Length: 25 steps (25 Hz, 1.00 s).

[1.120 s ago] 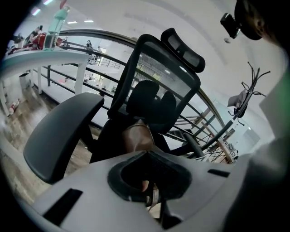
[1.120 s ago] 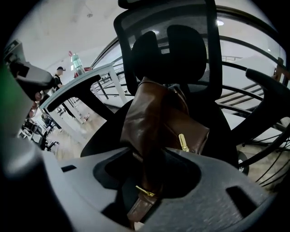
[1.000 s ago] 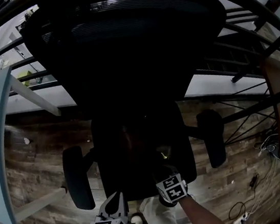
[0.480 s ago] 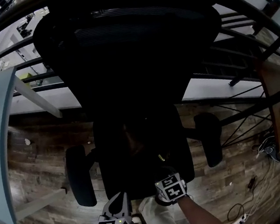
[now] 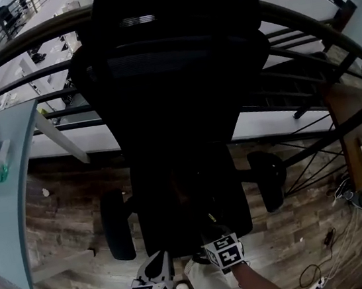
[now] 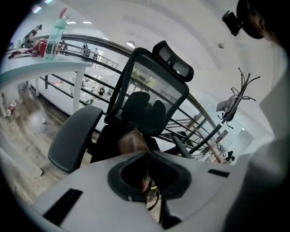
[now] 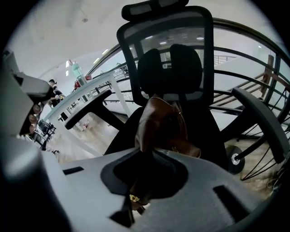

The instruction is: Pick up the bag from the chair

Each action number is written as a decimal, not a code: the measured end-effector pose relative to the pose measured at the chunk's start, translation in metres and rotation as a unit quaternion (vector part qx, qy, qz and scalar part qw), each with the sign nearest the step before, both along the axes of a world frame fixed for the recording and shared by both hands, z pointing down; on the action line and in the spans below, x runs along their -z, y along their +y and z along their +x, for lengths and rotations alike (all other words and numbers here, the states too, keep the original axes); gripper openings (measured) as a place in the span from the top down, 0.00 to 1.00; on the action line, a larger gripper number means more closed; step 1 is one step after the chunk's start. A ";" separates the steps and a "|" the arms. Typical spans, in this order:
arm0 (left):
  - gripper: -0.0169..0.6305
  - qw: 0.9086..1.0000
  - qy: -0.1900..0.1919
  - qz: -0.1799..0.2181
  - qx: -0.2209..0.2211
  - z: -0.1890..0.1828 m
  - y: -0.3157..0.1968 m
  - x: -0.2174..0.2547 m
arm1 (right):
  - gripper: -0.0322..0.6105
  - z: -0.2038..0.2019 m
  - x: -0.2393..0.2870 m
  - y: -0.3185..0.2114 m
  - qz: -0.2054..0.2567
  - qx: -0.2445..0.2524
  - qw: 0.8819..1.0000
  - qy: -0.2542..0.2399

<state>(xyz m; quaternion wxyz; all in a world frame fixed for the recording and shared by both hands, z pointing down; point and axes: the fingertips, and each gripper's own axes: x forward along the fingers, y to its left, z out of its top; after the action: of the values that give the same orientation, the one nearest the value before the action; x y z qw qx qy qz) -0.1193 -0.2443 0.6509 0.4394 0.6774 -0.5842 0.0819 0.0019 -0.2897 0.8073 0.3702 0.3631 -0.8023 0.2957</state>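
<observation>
While the brown leather bag (image 7: 161, 124) rests on the seat of the black mesh office chair (image 5: 180, 94), the right hand-held gripper (image 7: 142, 154) is clamped on its strap; the left hand-held gripper (image 6: 147, 156) is closed, contents unclear. Grasp apparently made; lifting remains.

Brown leather bag (image 7: 163, 127), with a gold-coloured ring. Black mesh office chair (image 5: 176, 108). The left tongs (image 6: 146, 153) and right tongs (image 7: 142, 156) are pale grey, their cubes patterned in black-and-white squares. Wood-plank floor (image 5: 67, 190) streaked brown and grey; flat counter (image 5: 11, 218) pale blue.
</observation>
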 end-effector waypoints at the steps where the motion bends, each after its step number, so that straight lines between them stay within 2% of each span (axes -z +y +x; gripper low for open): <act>1: 0.97 1.000 0.000 0.003 -0.001 -0.001 0.003 0.002 | 0.90 0.000 0.005 0.003 0.001 -0.003 1.000 -0.002; 5: 0.97 1.000 -0.001 0.018 -0.008 -0.002 0.017 0.005 | 0.91 -0.001 0.026 0.017 0.003 -0.017 1.000 -0.015; 13: 0.97 0.999 -0.005 0.041 -0.014 -0.005 0.036 0.043 | 0.91 -0.001 0.073 0.040 0.013 -0.044 0.998 -0.042; 25: 0.97 0.998 -0.016 0.059 -0.015 -0.006 0.088 0.096 | 0.91 0.002 0.149 0.100 0.040 -0.054 0.994 -0.083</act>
<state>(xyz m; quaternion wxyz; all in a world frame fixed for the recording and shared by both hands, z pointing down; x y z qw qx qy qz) -0.1252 -0.1568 0.5551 0.3877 0.7095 -0.5849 0.0650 0.0044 -0.1902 0.6580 0.2712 0.3943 -0.8206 0.3124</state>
